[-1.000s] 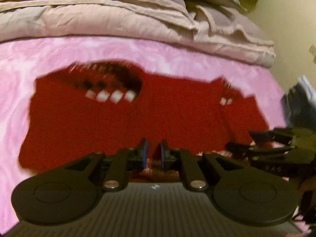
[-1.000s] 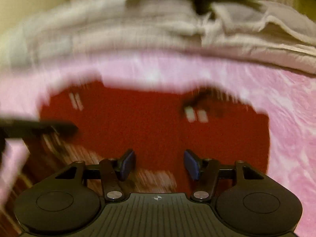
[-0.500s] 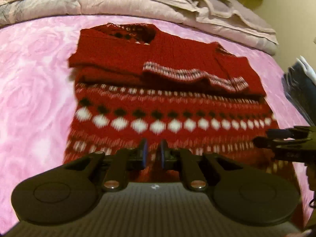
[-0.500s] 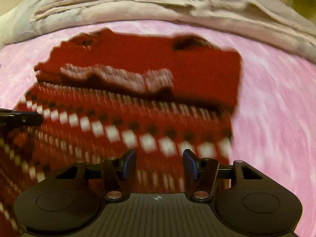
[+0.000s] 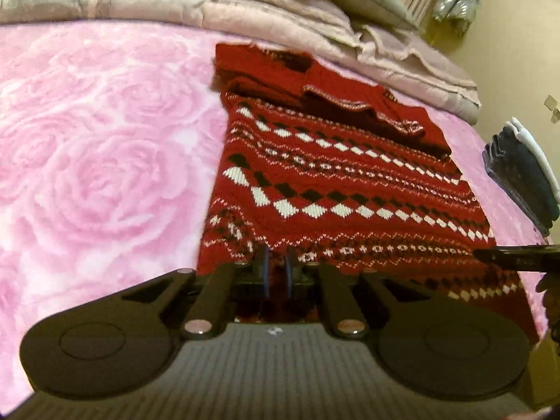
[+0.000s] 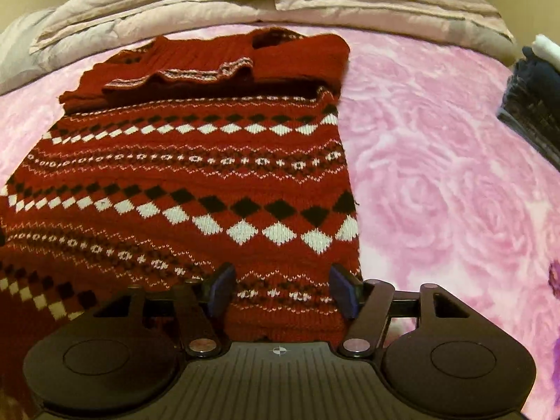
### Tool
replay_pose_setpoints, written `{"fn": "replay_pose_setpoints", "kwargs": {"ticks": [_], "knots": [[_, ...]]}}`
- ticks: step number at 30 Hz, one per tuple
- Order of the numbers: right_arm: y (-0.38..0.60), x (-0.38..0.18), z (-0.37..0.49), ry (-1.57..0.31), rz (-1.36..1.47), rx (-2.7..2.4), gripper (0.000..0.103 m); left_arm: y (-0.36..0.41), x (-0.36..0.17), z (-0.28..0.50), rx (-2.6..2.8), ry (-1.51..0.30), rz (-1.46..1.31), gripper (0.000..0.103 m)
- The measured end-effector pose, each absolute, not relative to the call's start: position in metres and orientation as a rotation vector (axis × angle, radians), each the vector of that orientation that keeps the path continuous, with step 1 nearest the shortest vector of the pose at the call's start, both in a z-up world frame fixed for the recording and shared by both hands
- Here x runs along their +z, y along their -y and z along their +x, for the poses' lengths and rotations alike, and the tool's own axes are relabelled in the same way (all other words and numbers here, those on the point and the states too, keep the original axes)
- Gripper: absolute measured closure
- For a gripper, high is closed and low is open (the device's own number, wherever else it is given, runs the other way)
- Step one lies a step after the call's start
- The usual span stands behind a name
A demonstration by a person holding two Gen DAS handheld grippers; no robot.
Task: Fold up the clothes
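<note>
Lying flat on a pink rose-patterned blanket (image 6: 455,182), a red knitted sweater (image 6: 196,182) with bands of white and black diamonds waits for its next fold, its sleeves already laid across the chest near the collar, just short of the heaped beige bedding (image 6: 245,0) at the far end. The right gripper (image 6: 281,288) hangs over the sweater's near right corner with its jaws opening; the knit shows between the blue pads but they do not press on it. The left gripper (image 5: 276,274) sits over the near left part of the hem with its fingers nearly together, only a slim gap between the pads; whether any yarn is pinched there cannot be told from this view. A stack of dark folded clothes (image 6: 532,101) rests on the blanket well apart to the right. The step in hand looks like taking hold of the bottom hem at both corners to bring it up toward the shoulders. To do it well, each gripper should probably bite both layers of the hem close to the side seams, at matching points, so the fold line runs straight across the diamond bands. Lifting the two corners together and level, then laying the hem just short of the collar, would likely keep the folded sleeves from being dragged out of place; thick knit can sag in the middle, so a slow carry seems wise.
</note>
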State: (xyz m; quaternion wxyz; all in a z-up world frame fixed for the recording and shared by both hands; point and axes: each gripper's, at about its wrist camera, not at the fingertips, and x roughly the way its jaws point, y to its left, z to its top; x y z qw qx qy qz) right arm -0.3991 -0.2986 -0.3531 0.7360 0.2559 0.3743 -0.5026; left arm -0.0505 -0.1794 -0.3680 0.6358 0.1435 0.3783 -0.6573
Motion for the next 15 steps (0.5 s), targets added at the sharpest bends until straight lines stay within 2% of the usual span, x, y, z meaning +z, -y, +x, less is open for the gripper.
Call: {"fn": "replay_pose_setpoints", "kwargs": {"ticks": [11,15], "knots": [[0.243,-0.372,-0.426,-0.617,0.376,-1.102,0.040,0.140,-0.376,-0.066,-1.540,-0.614,0.319,0.093],[0.205,-0.370,-0.436,-0.619,0.349,-1.127,0.040,0.106,-0.378,-0.076,-1.502,-0.561,0.331,0.094]]}}
